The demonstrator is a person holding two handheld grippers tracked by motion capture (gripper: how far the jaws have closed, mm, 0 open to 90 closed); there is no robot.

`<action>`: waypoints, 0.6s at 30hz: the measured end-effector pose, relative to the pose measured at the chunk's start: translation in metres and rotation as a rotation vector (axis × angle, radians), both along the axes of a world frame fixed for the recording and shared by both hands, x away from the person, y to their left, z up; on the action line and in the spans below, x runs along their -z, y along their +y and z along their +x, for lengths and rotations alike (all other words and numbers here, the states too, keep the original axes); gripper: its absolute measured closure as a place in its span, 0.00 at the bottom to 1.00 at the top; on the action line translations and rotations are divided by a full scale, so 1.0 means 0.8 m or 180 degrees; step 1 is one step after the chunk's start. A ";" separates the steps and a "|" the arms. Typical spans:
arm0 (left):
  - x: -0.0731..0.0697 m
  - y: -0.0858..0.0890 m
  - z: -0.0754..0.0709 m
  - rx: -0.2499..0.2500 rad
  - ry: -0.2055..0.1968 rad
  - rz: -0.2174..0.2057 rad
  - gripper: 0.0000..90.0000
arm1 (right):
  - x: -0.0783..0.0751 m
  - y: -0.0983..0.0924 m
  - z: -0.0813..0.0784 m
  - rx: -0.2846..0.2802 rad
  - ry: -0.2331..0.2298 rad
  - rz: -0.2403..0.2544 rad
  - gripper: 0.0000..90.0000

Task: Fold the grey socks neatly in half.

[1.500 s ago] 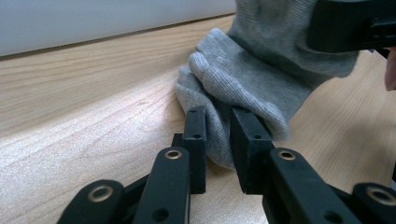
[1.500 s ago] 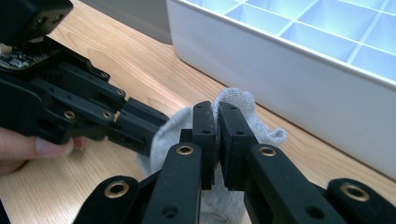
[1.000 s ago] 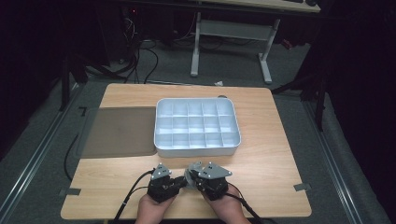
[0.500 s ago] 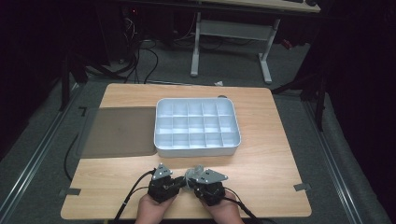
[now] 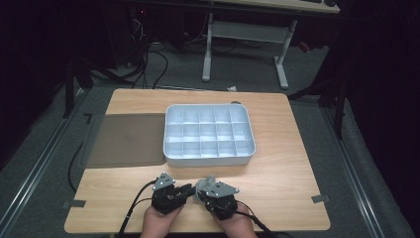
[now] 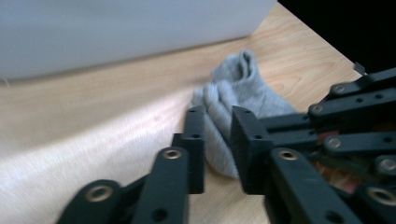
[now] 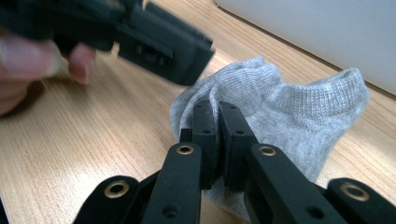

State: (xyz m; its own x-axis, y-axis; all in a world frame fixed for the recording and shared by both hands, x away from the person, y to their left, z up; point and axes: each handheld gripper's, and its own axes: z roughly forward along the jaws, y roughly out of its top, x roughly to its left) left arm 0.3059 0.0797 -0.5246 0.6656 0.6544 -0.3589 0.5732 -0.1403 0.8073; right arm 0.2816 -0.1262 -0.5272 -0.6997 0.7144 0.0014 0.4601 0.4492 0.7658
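A small grey ankle sock (image 7: pixel 303 112) lies bunched on the wooden table (image 5: pixel 277 188) near its front edge, just in front of the white tray. My right gripper (image 7: pixel 218 109) is shut on a fold of the sock, its jaws almost together. In the left gripper view the sock (image 6: pixel 243 79) runs up between the jaws of my left gripper (image 6: pixel 217 116), which pinch another fold from the opposite side. In the high view the left gripper (image 5: pixel 185 190) and right gripper (image 5: pixel 200 192) meet tip to tip, each held by a hand.
A white tray (image 5: pixel 171 148) divided into several empty compartments stands in the middle of the table, close behind the grippers. A dark mat (image 5: pixel 126 139) lies to its left. Cables trail from both grippers over the front edge.
The right gripper has sunk a little toward the table and nearer the front edge. The left gripper has stayed put.
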 end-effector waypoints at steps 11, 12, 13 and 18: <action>-0.001 -0.035 0.013 0.0087 -0.0146 0.0247 0.97 | 0.001 0.002 -0.001 -0.0010 -0.0016 -0.0011 0.96; 0.001 -0.033 0.015 0.0062 -0.0119 0.0250 0.98 | 0.001 0.002 -0.001 -0.0018 -0.0025 -0.0011 0.96; 0.003 -0.032 0.016 0.0045 -0.0096 0.0270 0.99 | 0.001 0.001 -0.001 -0.0025 -0.0028 -0.0014 0.96; 0.010 -0.030 0.019 0.0058 -0.0022 0.0307 0.99 | -0.008 -0.003 -0.004 -0.0099 -0.0031 0.0156 0.85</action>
